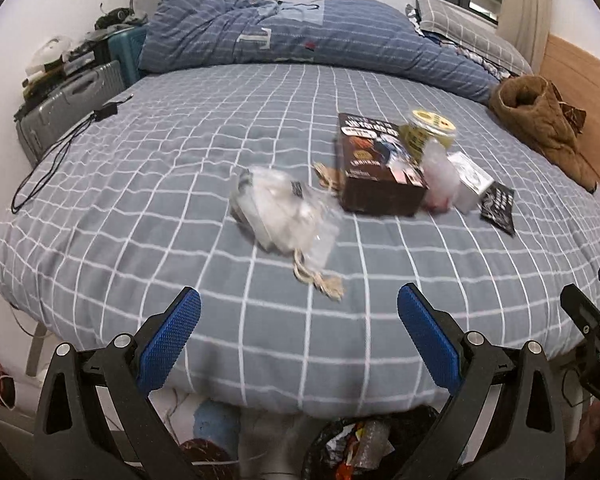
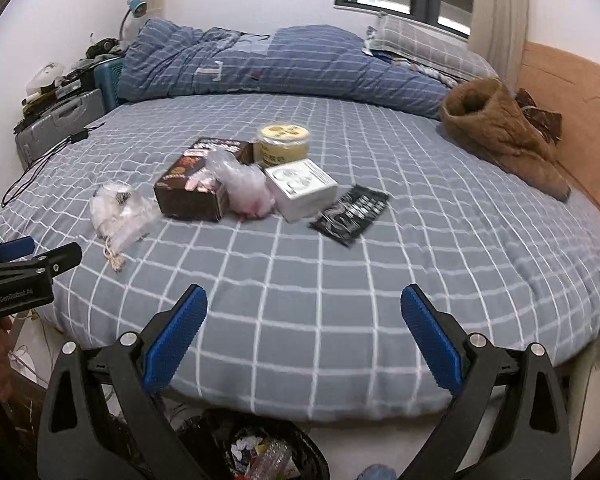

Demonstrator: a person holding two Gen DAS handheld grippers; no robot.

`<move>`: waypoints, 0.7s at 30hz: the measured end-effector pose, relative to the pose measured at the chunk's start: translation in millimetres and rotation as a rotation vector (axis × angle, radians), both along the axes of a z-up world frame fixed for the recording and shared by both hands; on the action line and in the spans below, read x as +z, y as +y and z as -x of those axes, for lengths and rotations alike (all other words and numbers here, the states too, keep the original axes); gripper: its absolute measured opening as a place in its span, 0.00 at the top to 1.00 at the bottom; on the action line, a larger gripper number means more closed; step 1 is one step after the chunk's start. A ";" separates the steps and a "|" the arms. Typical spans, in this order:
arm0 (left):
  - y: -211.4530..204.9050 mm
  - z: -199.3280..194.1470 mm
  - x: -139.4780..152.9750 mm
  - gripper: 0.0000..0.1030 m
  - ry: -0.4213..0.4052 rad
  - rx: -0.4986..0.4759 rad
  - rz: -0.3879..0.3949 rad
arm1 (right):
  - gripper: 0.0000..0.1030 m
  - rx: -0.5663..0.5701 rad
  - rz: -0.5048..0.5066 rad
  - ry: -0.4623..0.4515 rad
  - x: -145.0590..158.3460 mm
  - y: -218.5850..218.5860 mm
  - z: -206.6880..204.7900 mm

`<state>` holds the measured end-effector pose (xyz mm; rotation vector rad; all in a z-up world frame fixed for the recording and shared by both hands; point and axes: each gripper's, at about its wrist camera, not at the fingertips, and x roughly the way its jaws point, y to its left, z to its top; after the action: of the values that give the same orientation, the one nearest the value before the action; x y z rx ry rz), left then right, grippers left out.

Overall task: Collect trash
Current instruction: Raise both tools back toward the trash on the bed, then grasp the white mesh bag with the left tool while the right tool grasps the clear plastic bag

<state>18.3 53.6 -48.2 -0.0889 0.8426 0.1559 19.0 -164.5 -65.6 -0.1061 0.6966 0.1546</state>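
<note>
Trash lies on the bed's grey checked cover: a clear plastic bag [image 1: 284,212] [image 2: 120,210] with a twine tag, a dark brown box [image 1: 376,168] [image 2: 200,184], a crumpled clear wrap [image 1: 440,178] [image 2: 244,184], a yellow-lidded jar [image 1: 432,128] [image 2: 284,144], a white box [image 1: 470,174] [image 2: 302,188] and a black sachet [image 1: 498,206] [image 2: 350,214]. My left gripper [image 1: 300,312] stands open over the bed's near edge, short of the plastic bag. My right gripper [image 2: 304,312] is open too, nothing between its fingers. A black-lined trash bin [image 1: 364,444] [image 2: 260,452] sits on the floor below both.
A brown fleece garment [image 2: 504,132] lies at the bed's right by the wooden headboard [image 2: 572,92]. A folded blue quilt [image 2: 260,68] and pillow fill the far side. Suitcases [image 1: 68,100] stand at the left, with a black cable [image 1: 56,152] trailing over the bed.
</note>
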 end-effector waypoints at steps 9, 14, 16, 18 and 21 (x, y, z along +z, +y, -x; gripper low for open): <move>30.8 -42.8 -10.9 0.06 0.027 0.037 -0.008 | 0.14 0.057 0.028 -0.001 -3.2 33.0 -55.2; 39.4 -65.3 -19.1 0.07 0.048 0.040 -0.007 | 0.21 0.073 0.010 0.016 -9.1 39.4 -89.2; 41.6 -72.4 -21.7 0.07 0.054 0.039 -0.007 | 0.23 0.076 0.012 0.025 -12.8 42.4 -104.3; 42.5 -79.3 -25.1 0.07 0.061 0.040 -0.010 | 0.29 0.087 0.017 0.036 -16.4 46.8 -116.3; 45.1 -90.8 -30.2 0.07 0.075 0.034 -0.004 | 0.30 0.100 0.028 0.038 -19.0 54.4 -129.9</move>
<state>109.1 98.7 -78.4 -0.0943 0.9164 0.1934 148.9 -110.1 -84.7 -0.1658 0.7322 0.2436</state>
